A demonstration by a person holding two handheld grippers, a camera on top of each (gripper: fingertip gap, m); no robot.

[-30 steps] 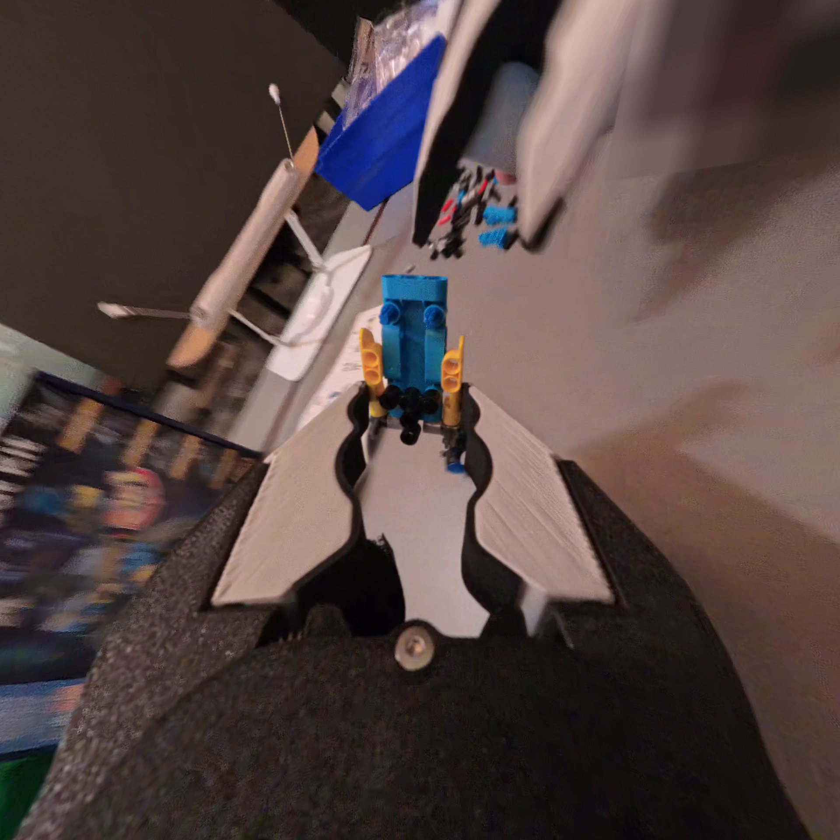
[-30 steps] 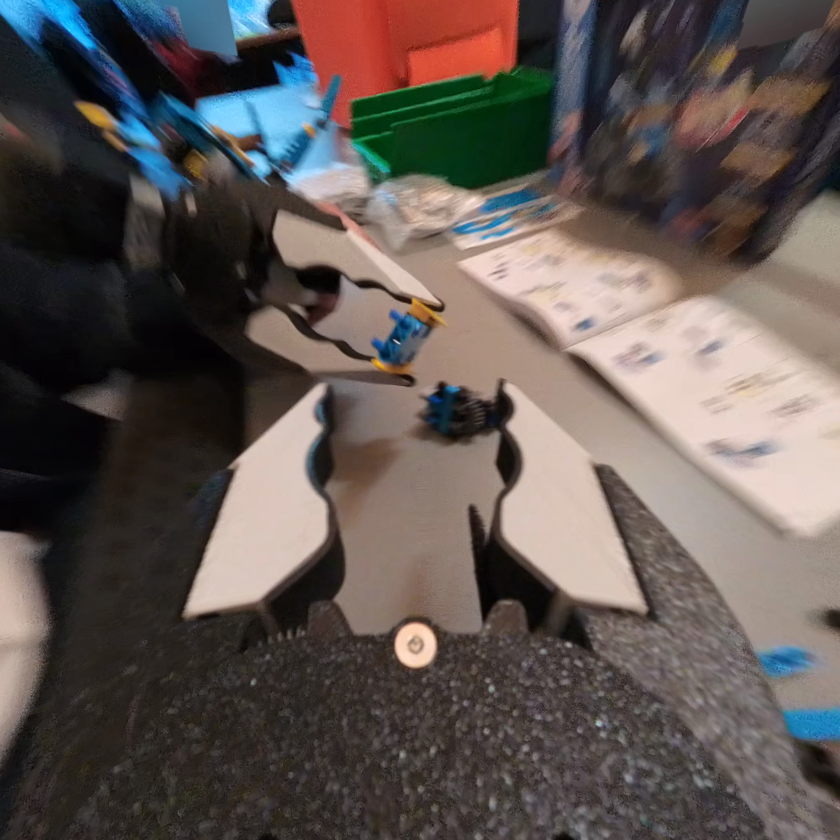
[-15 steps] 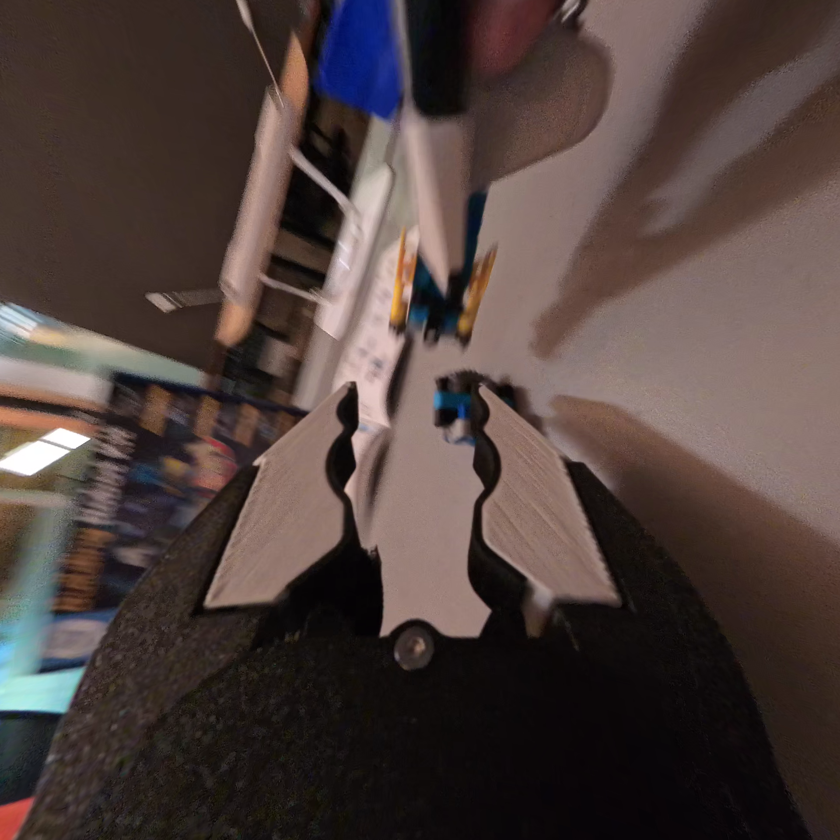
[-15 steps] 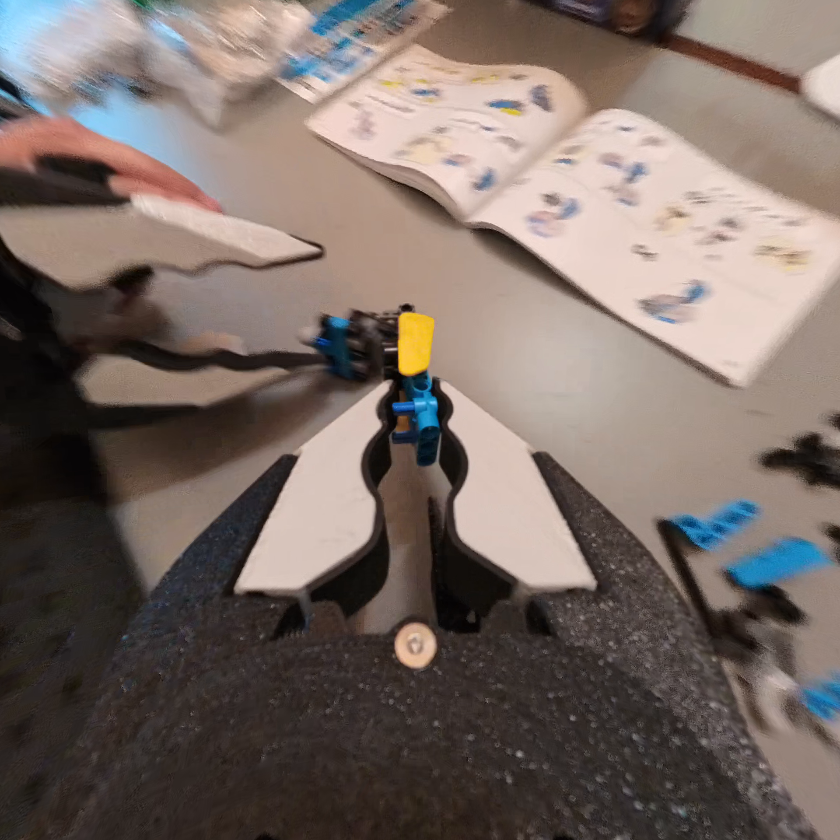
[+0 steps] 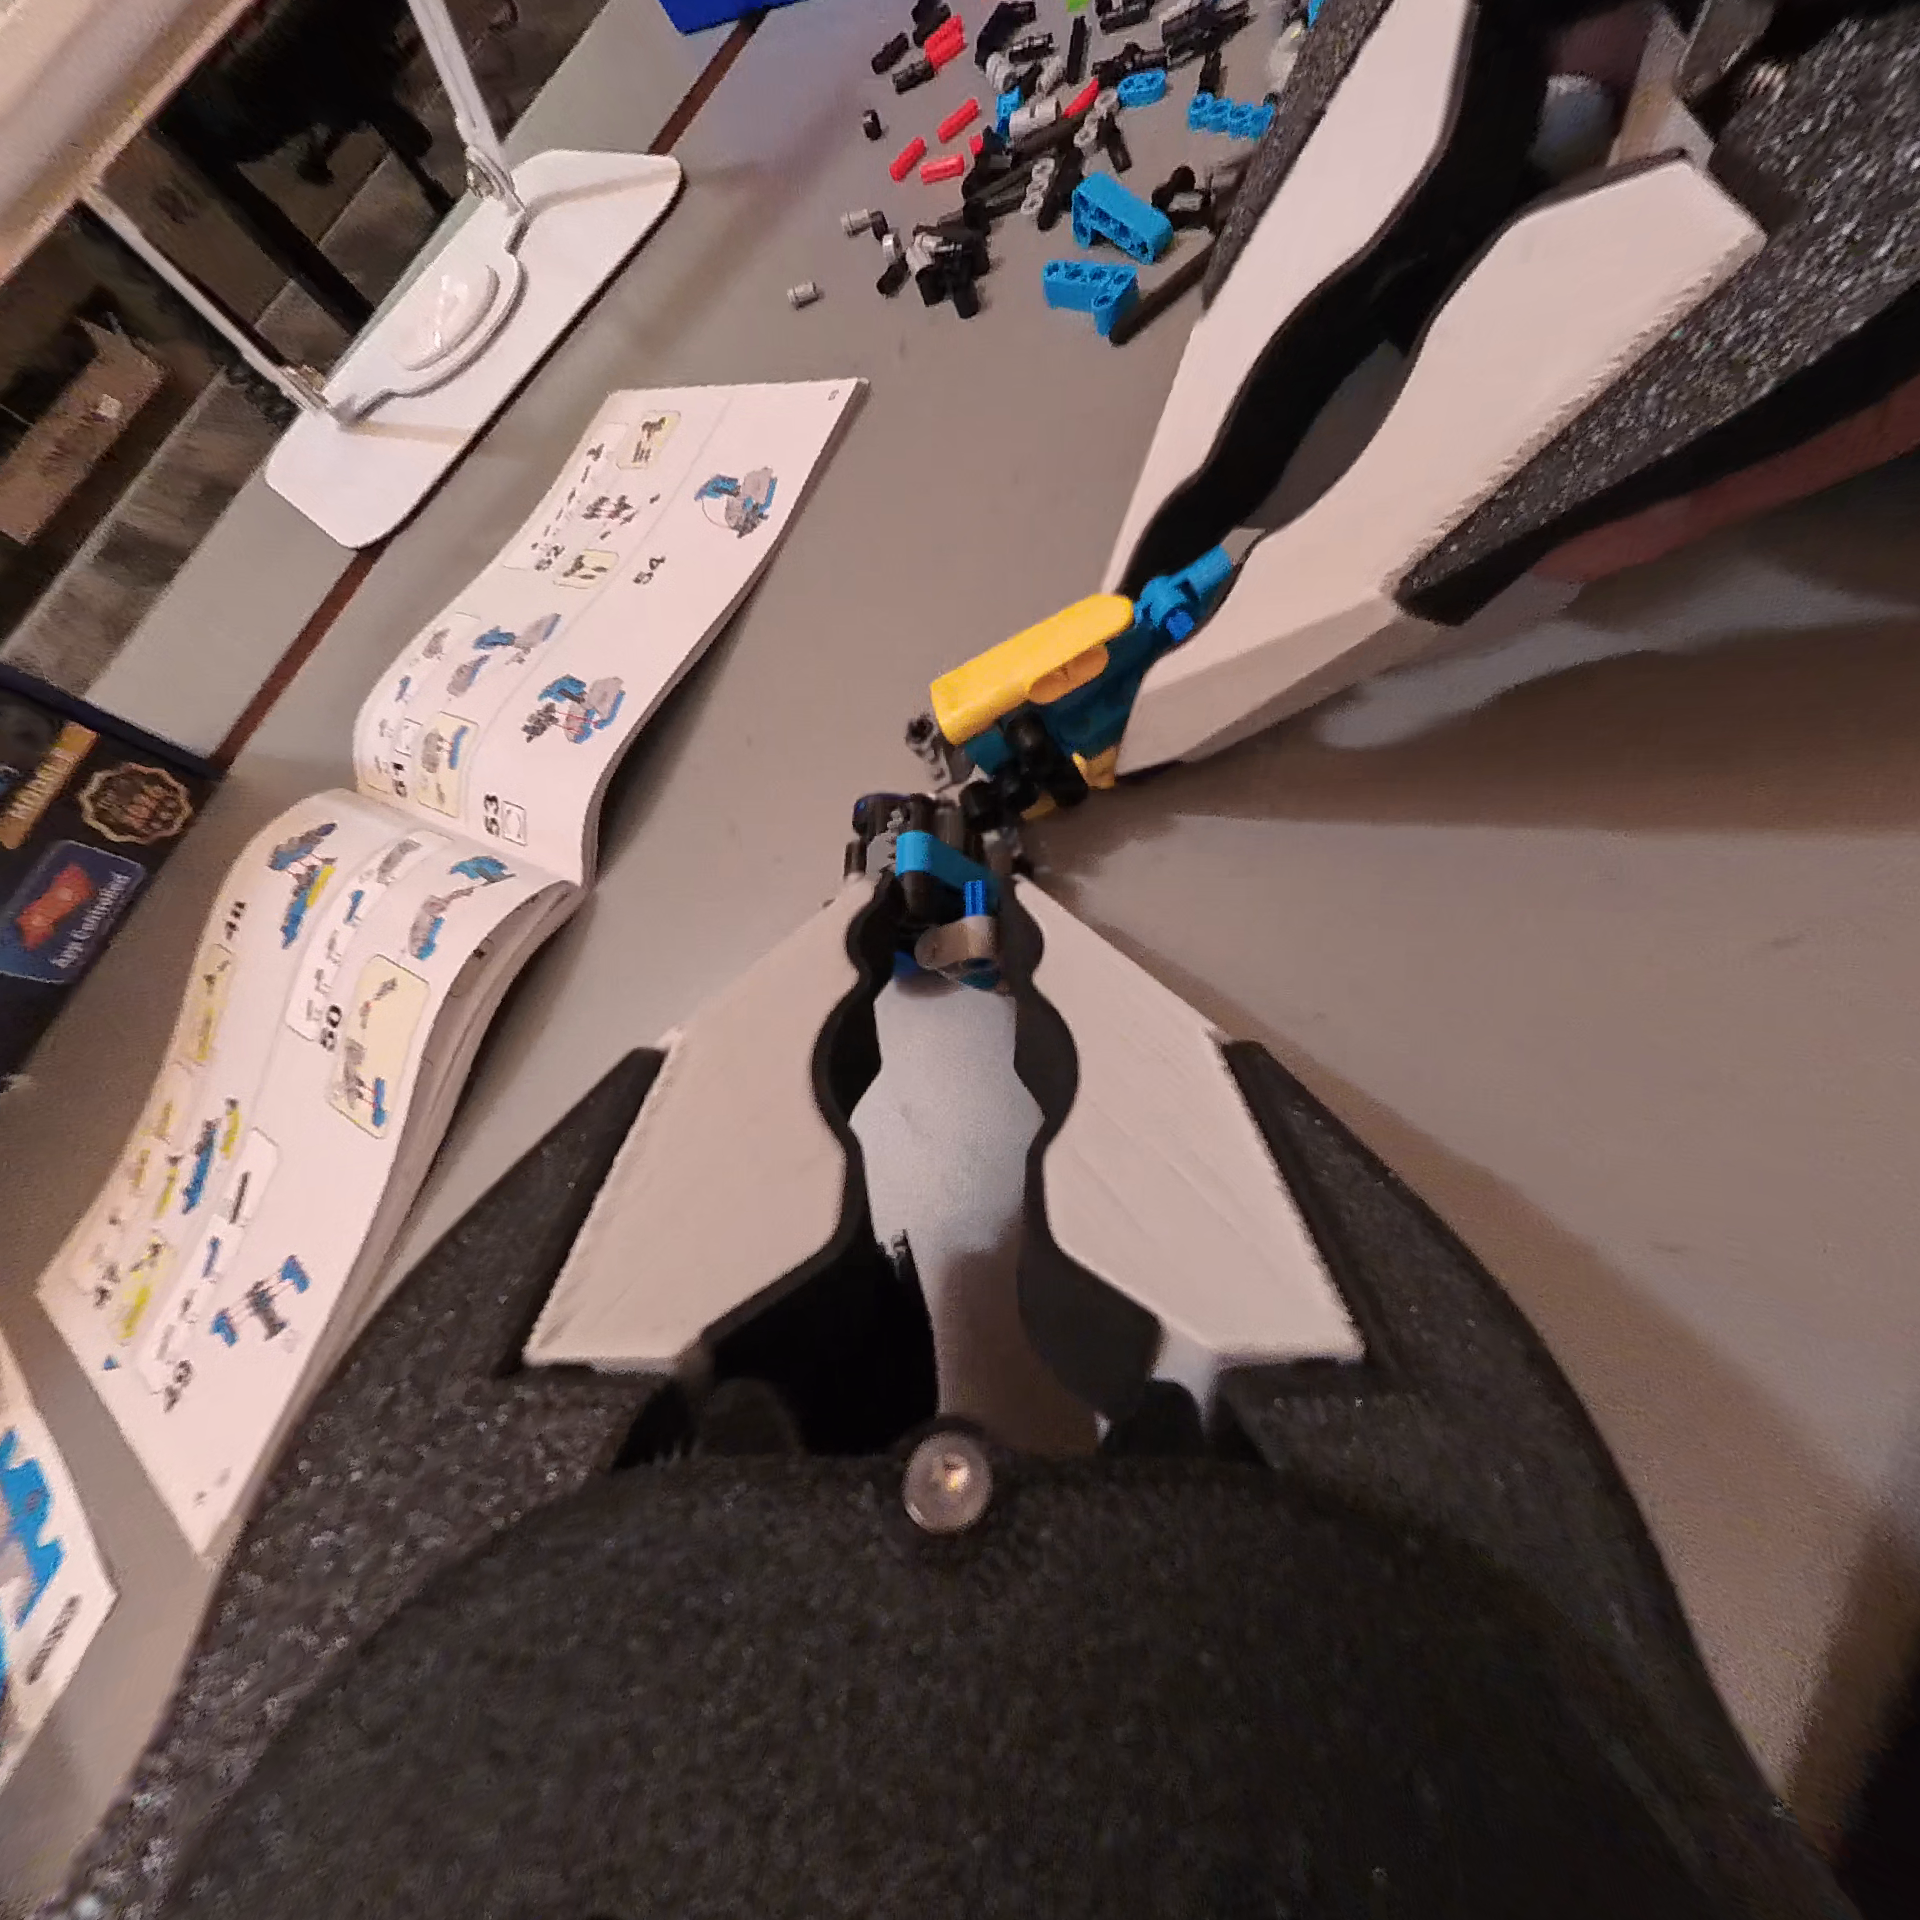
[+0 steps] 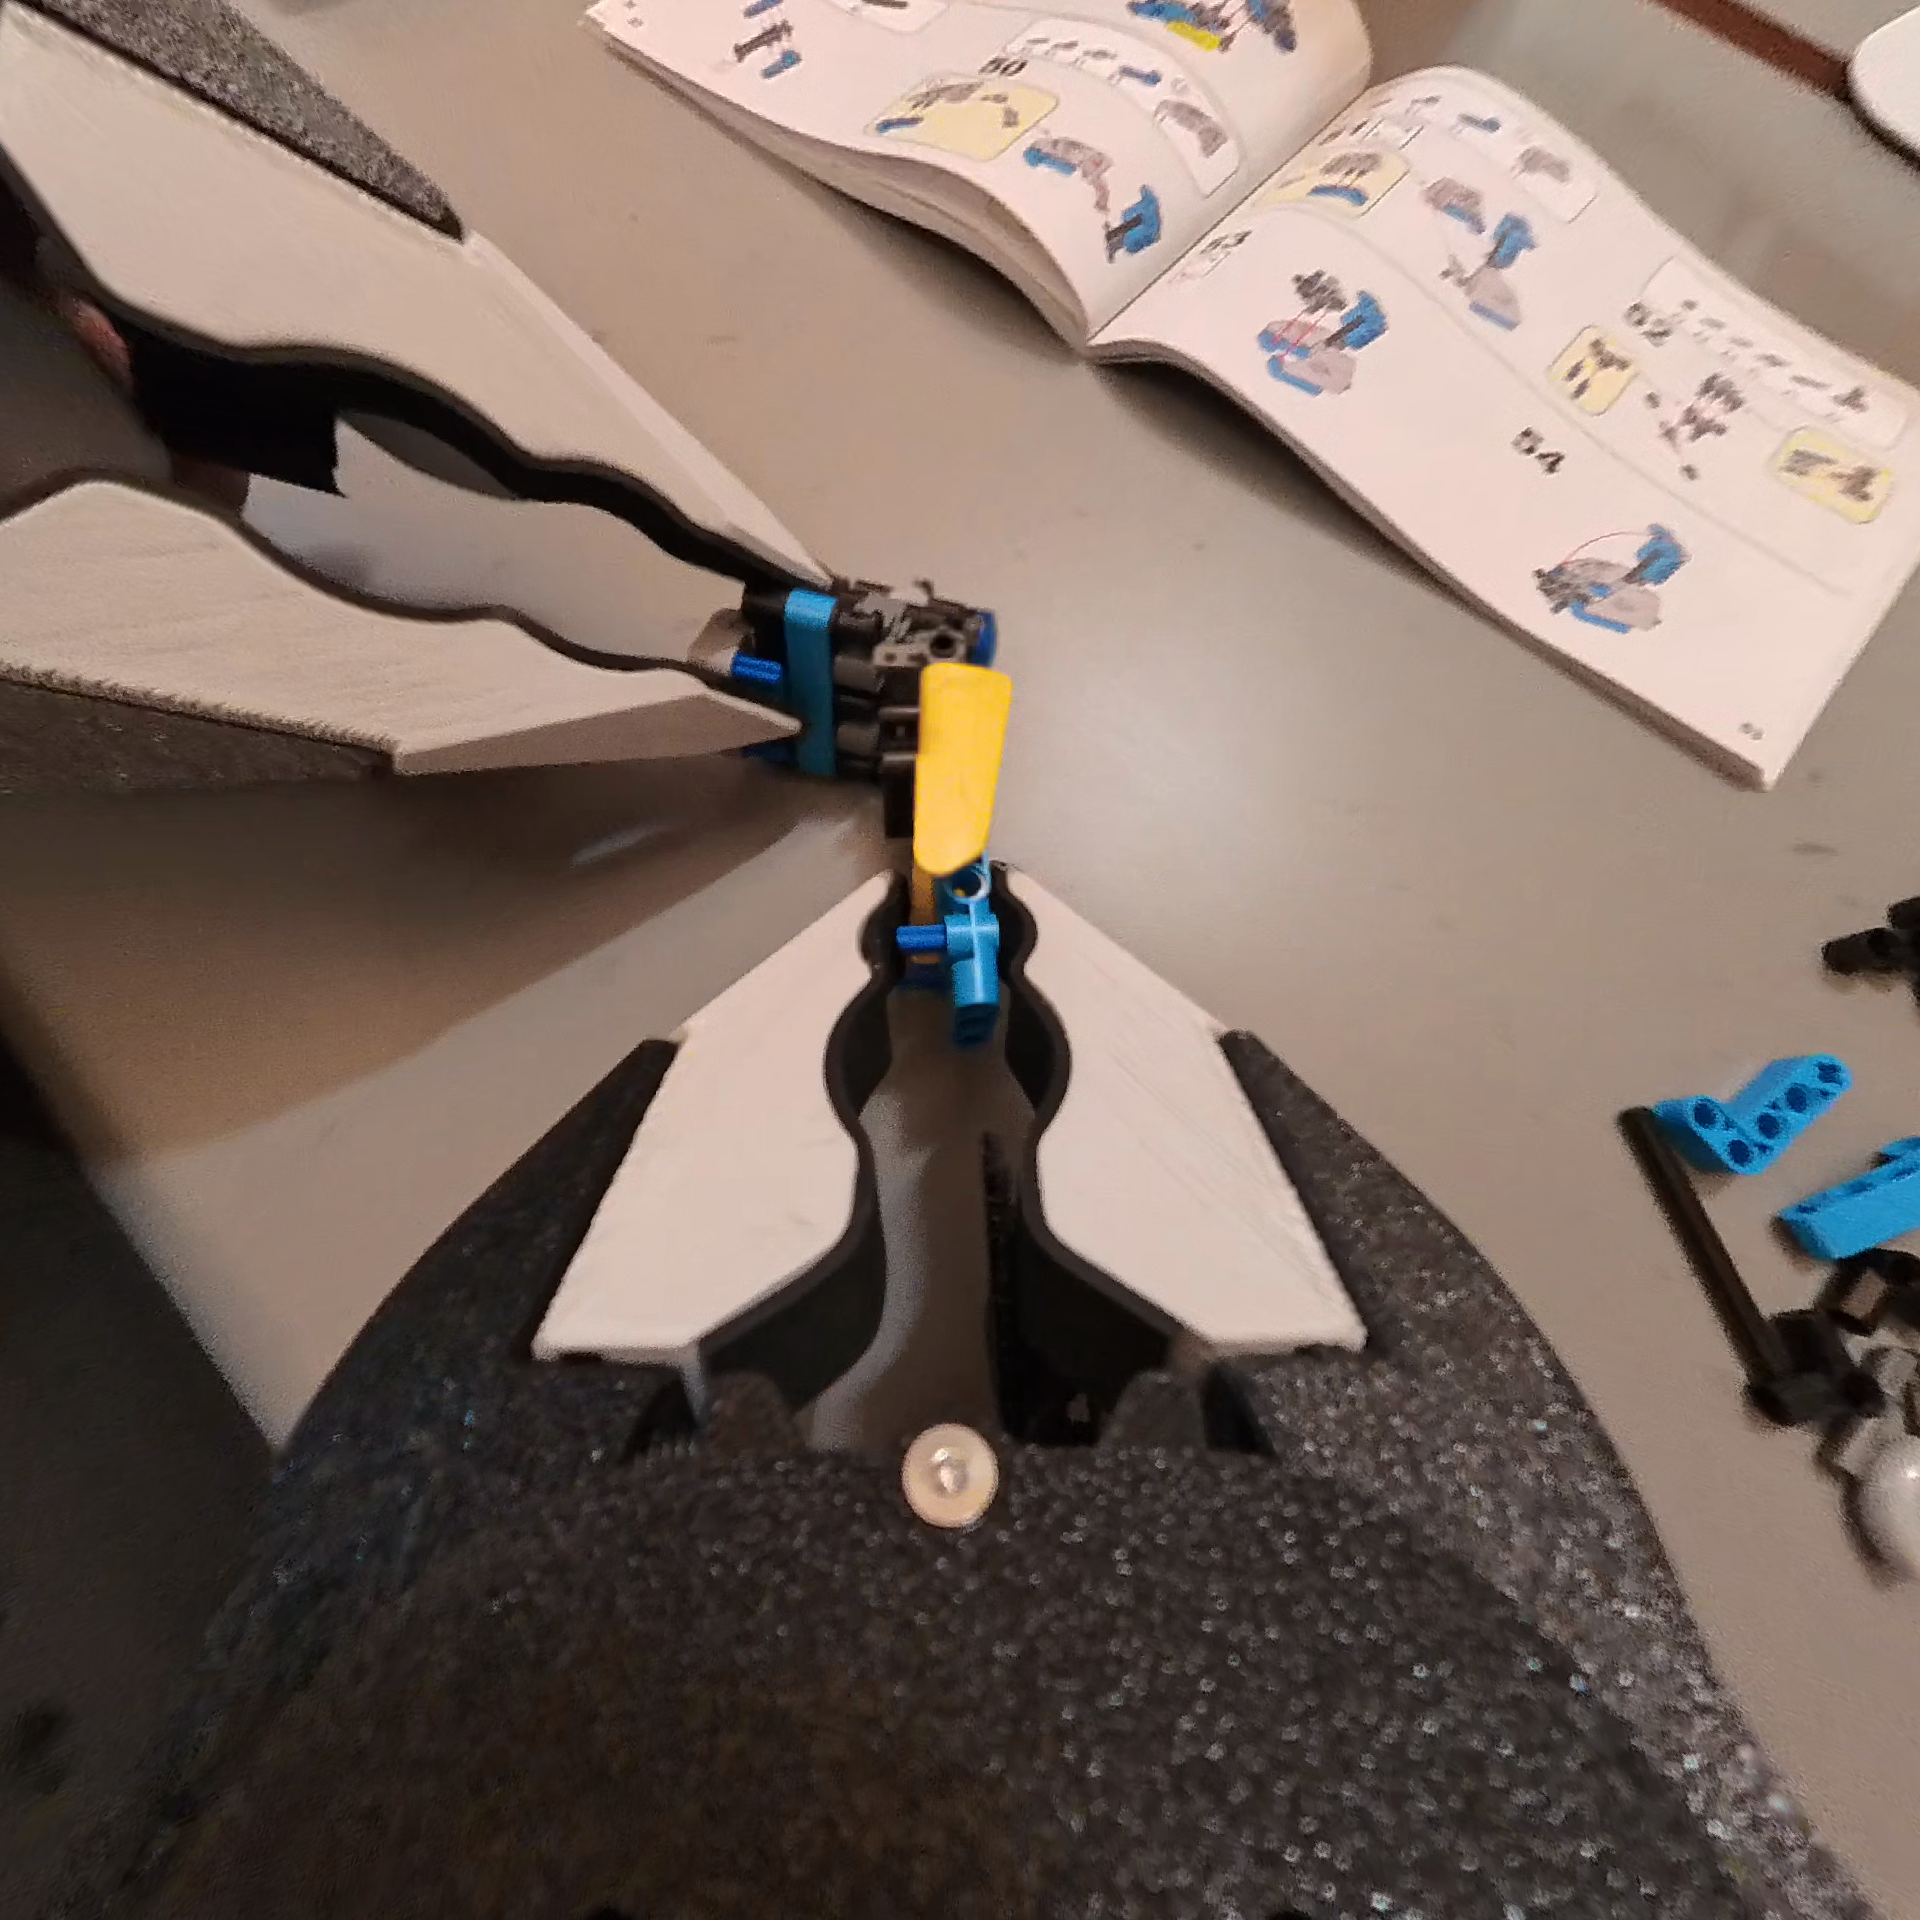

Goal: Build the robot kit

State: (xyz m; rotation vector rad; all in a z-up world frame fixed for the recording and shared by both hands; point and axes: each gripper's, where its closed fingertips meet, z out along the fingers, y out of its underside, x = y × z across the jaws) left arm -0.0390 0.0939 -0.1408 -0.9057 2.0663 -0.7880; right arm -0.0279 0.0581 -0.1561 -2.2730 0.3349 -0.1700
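The left claw (image 5: 940, 914) is closed on a small black and blue block assembly (image 5: 925, 852). The right claw (image 6: 951, 935) grips a yellow and blue assembly (image 6: 961, 769). The two pieces touch above the grey bench (image 5: 1455, 1039), beside the open instruction booklet (image 5: 416, 831); whether they are already joined, I cannot tell.

Printed step numbers dot the open booklet (image 5: 436, 831); gold lettering marks the dark box (image 5: 73, 831) beside it.
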